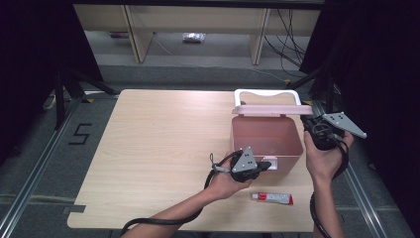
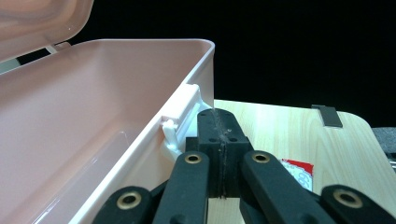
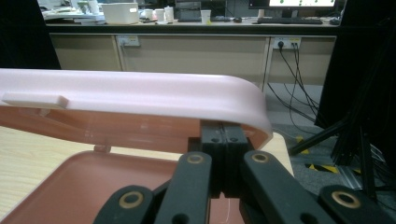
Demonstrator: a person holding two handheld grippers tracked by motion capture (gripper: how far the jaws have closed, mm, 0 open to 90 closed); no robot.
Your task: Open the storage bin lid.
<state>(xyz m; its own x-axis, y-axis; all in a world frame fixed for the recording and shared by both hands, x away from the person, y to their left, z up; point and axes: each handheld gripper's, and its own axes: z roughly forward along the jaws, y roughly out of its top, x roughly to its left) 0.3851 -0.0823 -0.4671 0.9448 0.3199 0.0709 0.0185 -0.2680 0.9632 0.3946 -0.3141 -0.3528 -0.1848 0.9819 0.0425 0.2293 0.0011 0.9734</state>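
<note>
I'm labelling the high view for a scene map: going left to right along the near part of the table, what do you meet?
Left gripper in the person's left hand → red-and-white tube lying flat on the table → right hand holding the right gripper beside the open pink box.

A pale pink storage box (image 1: 267, 141) is seen beside the left tool (image 1: 265, 165), with a pale pink lid (image 1: 272, 109), a white handle (image 1: 267, 93) and a white latch (image 2: 180, 121). Both tools are coloured black, with grey plates and brass-coloured rivets; the right tool (image 1: 308, 123) is tucked under the lid's edge. A white tube (image 1: 272, 198) with a red end lies near the left tool. The surface (image 1: 158, 148) is patterned in light wood grain.
</note>
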